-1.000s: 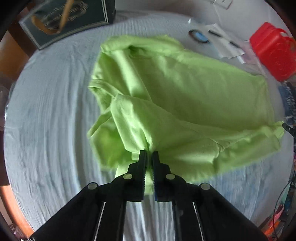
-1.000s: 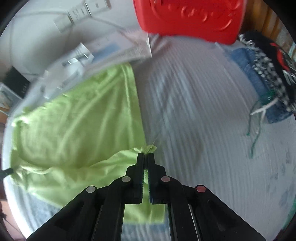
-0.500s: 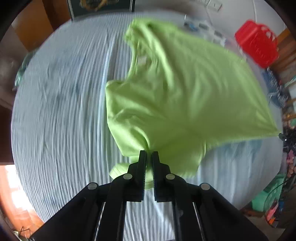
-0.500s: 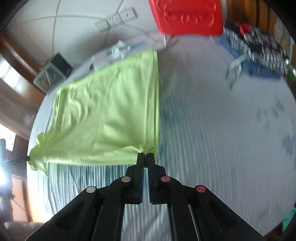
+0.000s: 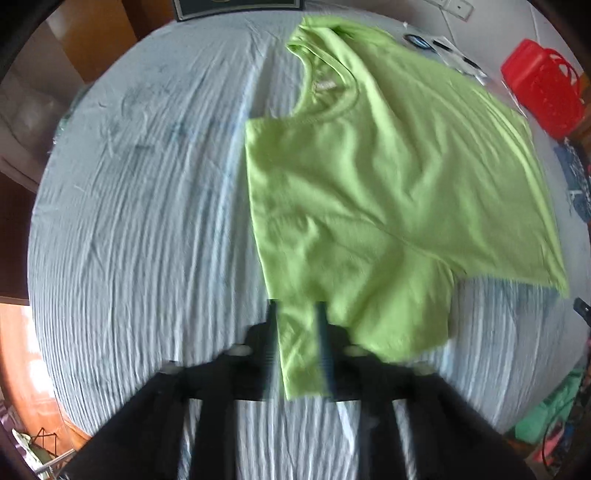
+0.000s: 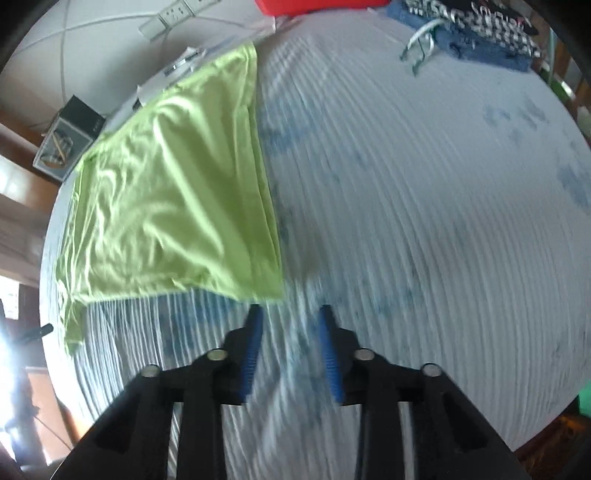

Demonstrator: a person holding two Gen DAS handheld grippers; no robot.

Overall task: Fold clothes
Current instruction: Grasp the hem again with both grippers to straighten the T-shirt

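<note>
A lime-green T-shirt [image 5: 384, 192] lies spread on a pale blue-grey, wrinkled bedsheet [image 5: 147, 229], its collar toward 12 o'clock in the left wrist view and its hem corner reaching 4 o'clock. The left gripper [image 5: 297, 325], at 6 o'clock in its own view, has just been opening its jaws; they now stand apart with the shirt's near sleeve lying between them, released rather than pinched, though motion blur softens the fingers. The right gripper [image 6: 290, 321], also at 6 o'clock in its view, has just been opening as well: its 2 blue-padded fingers [image 6: 251, 350] are spread with only bedsheet [image 6: 406, 221] between them, and the shirt's [image 6: 173, 192] hem corner sits just beyond the left fingertip, toward 11 o'clock. A red plastic basket [image 5: 543, 88] stands at 2 o'clock in the left view, with papers [image 5: 454, 55] near the shirt's far edge at 1 o'clock. In the right view, a heap of dark patterned clothes [image 6: 476, 33] lies at 1 o'clock and a white power strip [image 6: 177, 14] at 11 o'clock.
</note>
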